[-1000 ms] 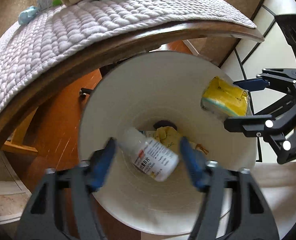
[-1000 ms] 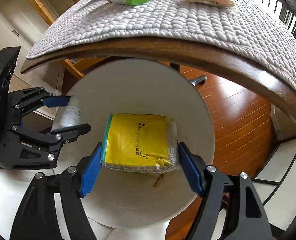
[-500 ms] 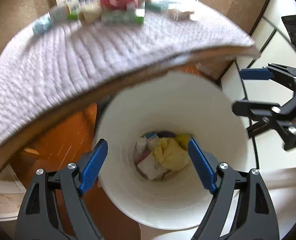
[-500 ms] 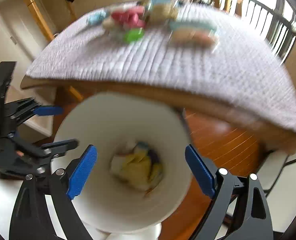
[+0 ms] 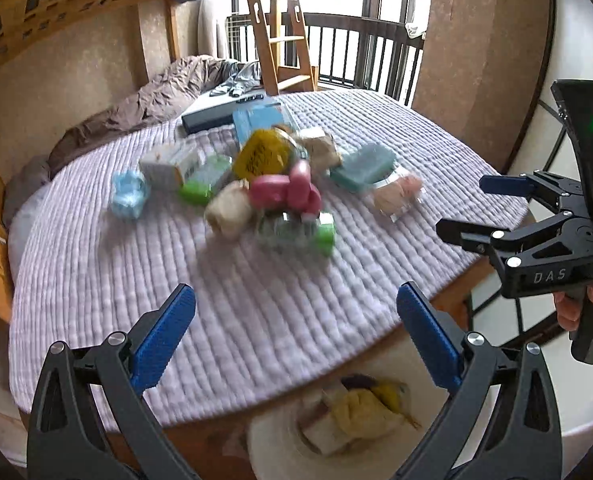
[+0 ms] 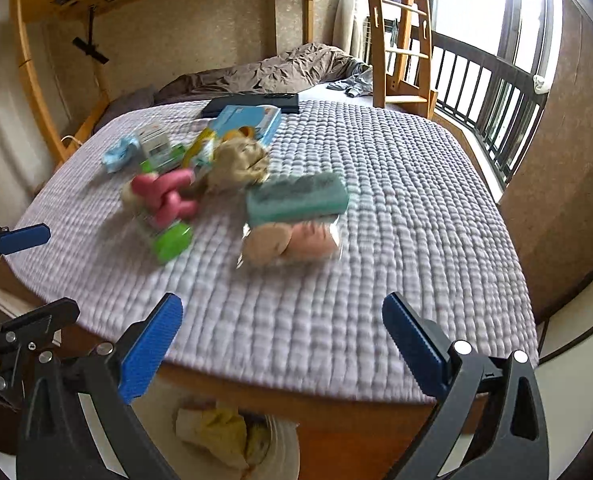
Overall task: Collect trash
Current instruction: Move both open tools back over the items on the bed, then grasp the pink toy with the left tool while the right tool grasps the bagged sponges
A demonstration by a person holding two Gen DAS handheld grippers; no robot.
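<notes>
Both the left gripper point(image 5: 292, 338) and the right gripper point(image 6: 282, 338) have just been opening; their jaws now gape with nothing between them. Trash point(image 5: 280, 192) lies heaped on the quilted tabletop point(image 5: 256, 300). A white bin point(image 5: 280, 448) below the edge holds yellow wrappers point(image 5: 360, 412). Only the left view shows "DAS" on the right gripper and a hand point(image 5: 584, 308) gripping it.
</notes>
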